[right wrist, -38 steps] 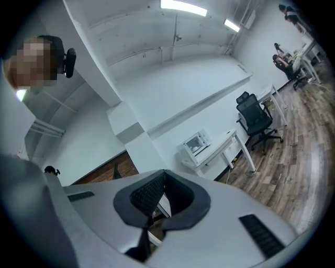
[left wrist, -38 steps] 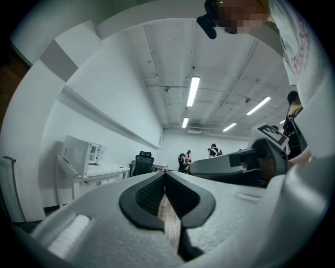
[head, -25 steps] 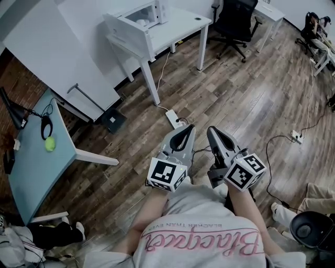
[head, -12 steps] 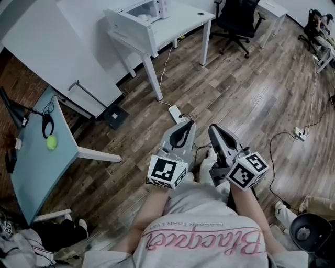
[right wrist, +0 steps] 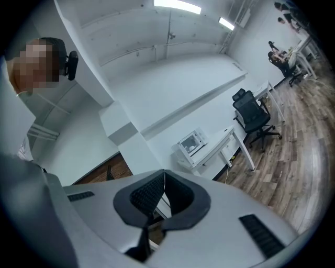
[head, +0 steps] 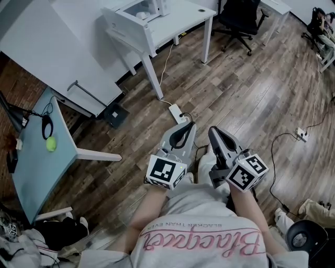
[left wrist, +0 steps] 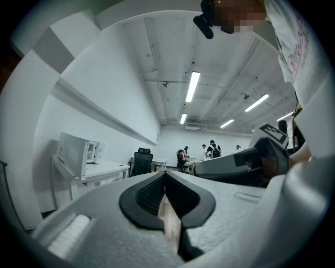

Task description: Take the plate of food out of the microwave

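The white microwave (head: 142,9) stands on a white desk (head: 180,23) at the far top of the head view, with its door (head: 121,25) swung open to the left. A pale round shape shows inside, too small to tell as a plate. The microwave (right wrist: 192,142) also shows in the right gripper view and, side on, as the microwave (left wrist: 77,152) in the left gripper view. My left gripper (head: 186,127) and right gripper (head: 212,131) are held side by side close to my body, far from the desk. Both are shut with nothing between the jaws.
A power strip (head: 177,112) and cables lie on the wooden floor between me and the desk. A black office chair (head: 238,13) stands right of the desk. At the left is a teal table (head: 34,162) with a green ball (head: 51,144). A large white panel (head: 52,47) leans nearby.
The desk and microwave have slid slightly up and right in the head view. Both grippers keep the same pose, shut.
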`<state>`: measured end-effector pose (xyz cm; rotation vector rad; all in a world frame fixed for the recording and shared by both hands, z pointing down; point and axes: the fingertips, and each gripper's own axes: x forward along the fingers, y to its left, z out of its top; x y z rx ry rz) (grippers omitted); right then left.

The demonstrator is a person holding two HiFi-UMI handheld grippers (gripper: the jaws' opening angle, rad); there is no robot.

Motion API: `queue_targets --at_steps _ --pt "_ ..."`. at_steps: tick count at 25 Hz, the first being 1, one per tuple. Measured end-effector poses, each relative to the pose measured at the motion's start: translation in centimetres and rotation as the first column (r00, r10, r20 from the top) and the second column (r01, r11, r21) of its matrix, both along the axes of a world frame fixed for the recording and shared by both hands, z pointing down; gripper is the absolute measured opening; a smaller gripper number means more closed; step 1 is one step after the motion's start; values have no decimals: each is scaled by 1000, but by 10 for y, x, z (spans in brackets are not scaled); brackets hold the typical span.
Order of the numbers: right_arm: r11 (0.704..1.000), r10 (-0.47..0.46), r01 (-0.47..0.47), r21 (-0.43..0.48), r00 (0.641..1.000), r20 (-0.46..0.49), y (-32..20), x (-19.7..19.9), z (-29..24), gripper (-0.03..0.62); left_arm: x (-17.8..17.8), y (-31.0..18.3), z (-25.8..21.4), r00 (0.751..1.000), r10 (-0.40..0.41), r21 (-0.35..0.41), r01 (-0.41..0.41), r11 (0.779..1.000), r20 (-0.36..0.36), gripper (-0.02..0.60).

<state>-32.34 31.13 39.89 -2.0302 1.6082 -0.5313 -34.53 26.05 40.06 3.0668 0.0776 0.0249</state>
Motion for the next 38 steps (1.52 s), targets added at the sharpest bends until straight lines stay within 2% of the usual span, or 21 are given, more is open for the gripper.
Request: queue_targets --at_steps 10,21,31,38 --pt "998 -53 52 28 998 18 -23 59 -3 12 63 -11 -4 1000 -12 33 12 999 12 6" --pt "994 -103 100 48 993 53 -39 142 -1 12 141 -23 -6 998 -58 50 56 997 33 6" --pt "985 -162 161 54 986 24 -61 203 -8 12 199 -35 -7 988 -150 31 149 988 24 6" --pt "982 -183 182 46 983 20 -54 245 -6 12 237 -42 -8 982 -191 -35 191 981 -1 6"
